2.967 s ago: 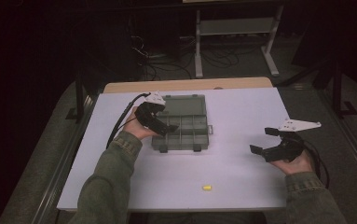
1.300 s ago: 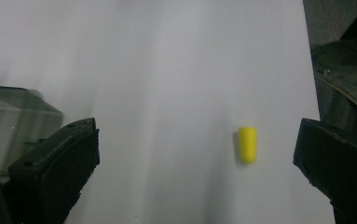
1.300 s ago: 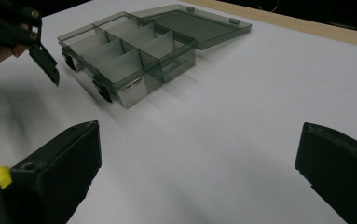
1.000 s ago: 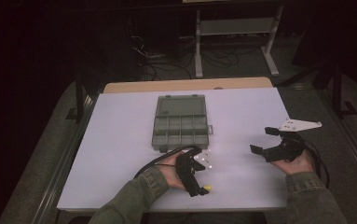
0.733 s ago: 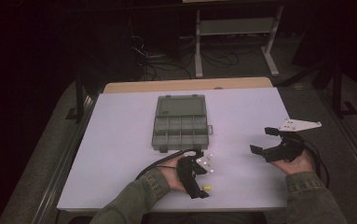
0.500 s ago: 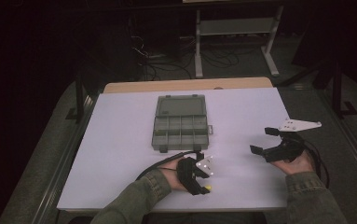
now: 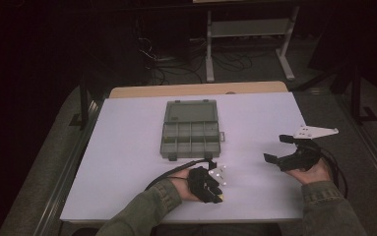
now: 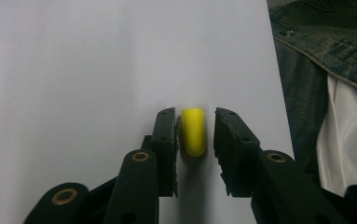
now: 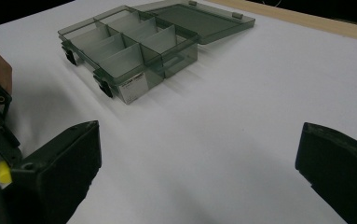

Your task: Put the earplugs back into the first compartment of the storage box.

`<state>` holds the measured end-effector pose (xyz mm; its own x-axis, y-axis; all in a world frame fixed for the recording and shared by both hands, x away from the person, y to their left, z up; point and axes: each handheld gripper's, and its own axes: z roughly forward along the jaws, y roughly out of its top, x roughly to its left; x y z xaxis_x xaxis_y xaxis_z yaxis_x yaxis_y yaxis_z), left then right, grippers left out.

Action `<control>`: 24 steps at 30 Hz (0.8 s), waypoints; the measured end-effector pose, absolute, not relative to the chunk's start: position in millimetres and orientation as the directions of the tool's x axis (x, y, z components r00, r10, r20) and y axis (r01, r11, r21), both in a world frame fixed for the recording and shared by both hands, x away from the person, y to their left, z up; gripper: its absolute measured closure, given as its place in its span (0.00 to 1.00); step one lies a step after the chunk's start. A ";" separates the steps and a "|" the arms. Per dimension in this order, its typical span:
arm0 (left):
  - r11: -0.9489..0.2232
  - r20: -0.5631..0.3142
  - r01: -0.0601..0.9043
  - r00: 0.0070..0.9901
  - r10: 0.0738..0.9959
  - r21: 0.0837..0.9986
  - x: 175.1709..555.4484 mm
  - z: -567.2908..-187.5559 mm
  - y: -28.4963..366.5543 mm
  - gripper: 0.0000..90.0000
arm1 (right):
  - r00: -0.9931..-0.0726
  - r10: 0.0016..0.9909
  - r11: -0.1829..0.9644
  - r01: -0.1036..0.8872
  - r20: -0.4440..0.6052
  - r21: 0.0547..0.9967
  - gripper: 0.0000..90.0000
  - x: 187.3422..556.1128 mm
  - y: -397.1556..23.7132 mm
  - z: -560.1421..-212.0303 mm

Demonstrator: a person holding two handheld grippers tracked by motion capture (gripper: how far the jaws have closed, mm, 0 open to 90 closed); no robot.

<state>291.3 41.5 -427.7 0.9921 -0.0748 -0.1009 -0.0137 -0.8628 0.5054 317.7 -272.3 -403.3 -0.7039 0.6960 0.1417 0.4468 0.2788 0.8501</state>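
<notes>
A small yellow capsule (image 8: 193, 131) lies flat on the white table (image 7: 127, 147), near the edge closest to the person and a little left of the table's middle. In the left gripper view its long axis runs straight away from the camera, in line with the jaws, with a rounded end pointing away. It is smooth, plain yellow and rounded like a short cylinder; its near end is partly in shadow.

The left gripper (image 8: 194, 140) points down at the table with its jaws set narrow on either side of the capsule. The left-hand jaw in that view stands just beside the capsule, and a thin gap shows between the capsule and the other jaw; whether either jaw touches it cannot be told. In the high view the left gripper (image 7: 219, 196) sits close to the near table edge, with the capsule (image 7: 221, 198) visible as a yellow speck at its tip.

Bare white surface lies open on all sides of the capsule. A grey compartment box (image 7: 191, 132) with its lid folded open lies well apart from it, toward the far side of the table.

The right gripper (image 7: 274, 157) is held near the right edge of the table, its jaws spread wide and empty in the right gripper view.
</notes>
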 end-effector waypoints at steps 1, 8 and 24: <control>-0.863 -0.101 -0.014 0.992 -0.075 0.505 291.3 -427.7 41.5 0.83 | -0.704 0.696 0.279 0.448 0.142 0.850 0.00 317.7 -272.3 -403.4; -0.868 -0.106 -0.007 0.992 -0.069 0.497 292.3 -425.9 41.3 0.91 | -0.704 0.695 0.281 0.449 0.143 0.848 0.00 317.8 -272.2 -403.6; -0.803 0.010 0.002 1.000 0.011 0.596 311.9 -372.5 67.3 0.91 | -0.707 0.692 0.281 0.449 0.145 0.848 0.00 318.1 -272.1 -403.8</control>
<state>311.9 67.3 -372.5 0.9999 0.0108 0.0104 0.0025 -0.8028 0.5963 318.1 -272.1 -403.8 -0.7067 0.6925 0.1448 0.4491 0.2810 0.8482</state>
